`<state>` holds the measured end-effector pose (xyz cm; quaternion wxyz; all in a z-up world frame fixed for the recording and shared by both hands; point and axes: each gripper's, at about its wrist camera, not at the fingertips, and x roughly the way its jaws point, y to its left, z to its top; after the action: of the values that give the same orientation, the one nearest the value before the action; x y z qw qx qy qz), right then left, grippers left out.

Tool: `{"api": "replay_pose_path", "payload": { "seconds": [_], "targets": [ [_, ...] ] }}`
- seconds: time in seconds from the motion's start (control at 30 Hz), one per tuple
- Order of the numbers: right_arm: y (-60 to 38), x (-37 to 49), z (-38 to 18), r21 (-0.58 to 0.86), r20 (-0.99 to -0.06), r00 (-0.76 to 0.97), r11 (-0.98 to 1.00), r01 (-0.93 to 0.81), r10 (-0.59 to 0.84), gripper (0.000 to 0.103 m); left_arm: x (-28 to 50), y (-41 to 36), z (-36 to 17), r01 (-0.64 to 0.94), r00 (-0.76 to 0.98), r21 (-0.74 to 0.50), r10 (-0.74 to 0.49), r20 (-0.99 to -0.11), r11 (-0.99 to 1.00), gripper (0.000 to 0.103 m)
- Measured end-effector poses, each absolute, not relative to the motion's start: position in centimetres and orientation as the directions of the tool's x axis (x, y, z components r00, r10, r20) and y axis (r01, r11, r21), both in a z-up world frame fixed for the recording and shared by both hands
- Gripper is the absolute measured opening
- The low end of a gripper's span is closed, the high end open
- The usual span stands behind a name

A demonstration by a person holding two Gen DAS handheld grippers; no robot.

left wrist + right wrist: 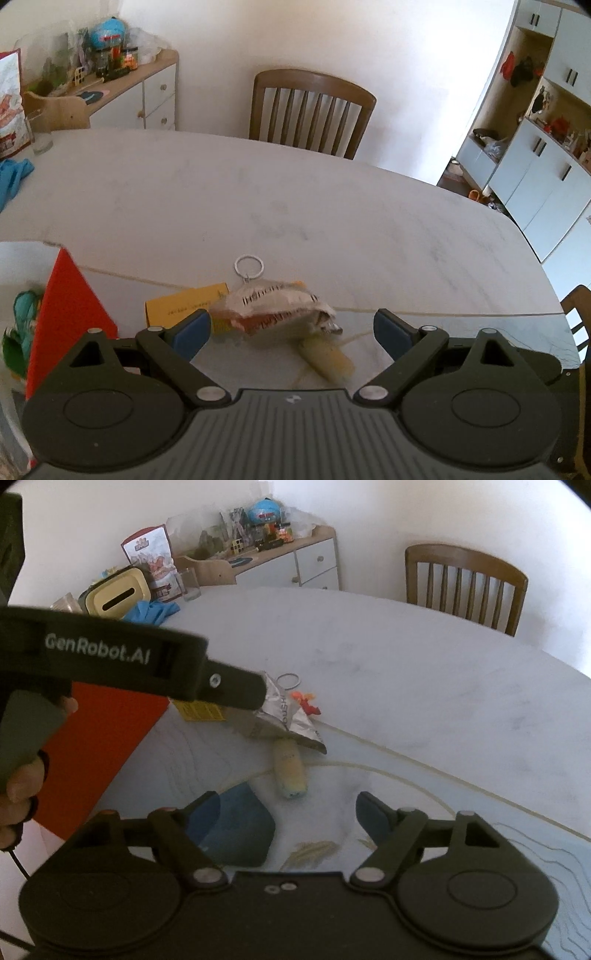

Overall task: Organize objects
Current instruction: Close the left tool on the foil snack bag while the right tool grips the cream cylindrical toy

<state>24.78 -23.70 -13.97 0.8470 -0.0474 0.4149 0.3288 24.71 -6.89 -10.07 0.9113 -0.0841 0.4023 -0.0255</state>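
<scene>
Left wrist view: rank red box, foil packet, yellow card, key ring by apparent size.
1. red box, though it sits nearest the camera
2. foil packet
3. yellow card, partly hidden, so 2 and 3 are unsure
4. key ring

On the table (332, 206), a crumpled foil packet (273, 310) is lying over the far end of a small tube (328, 356). A key ring (249, 266) is sitting just behind the packet, and a flat card (184, 308) is lying to its left. Further left, a box (66, 314) is standing. A chair (310, 110) is standing behind the table, with a sideboard (140, 92) off to its left. In the right wrist view, a cap (236, 827) is lying nearer than the tube.
</scene>
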Motion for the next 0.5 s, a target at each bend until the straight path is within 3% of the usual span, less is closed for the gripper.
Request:
{"api": "replay_pose_path", "payload": {
  "seconds": [0.5],
  "targets": [
    [-22.0, 26.4, -15.8, 0.217, -0.725, 0.419, 0.758, -0.616, 0.547, 0.059, 26.8, -7.7, -11.7, 0.026, 0.684, -0.106, -0.095, -0.724, 0.994, 0.095]
  ]
}}
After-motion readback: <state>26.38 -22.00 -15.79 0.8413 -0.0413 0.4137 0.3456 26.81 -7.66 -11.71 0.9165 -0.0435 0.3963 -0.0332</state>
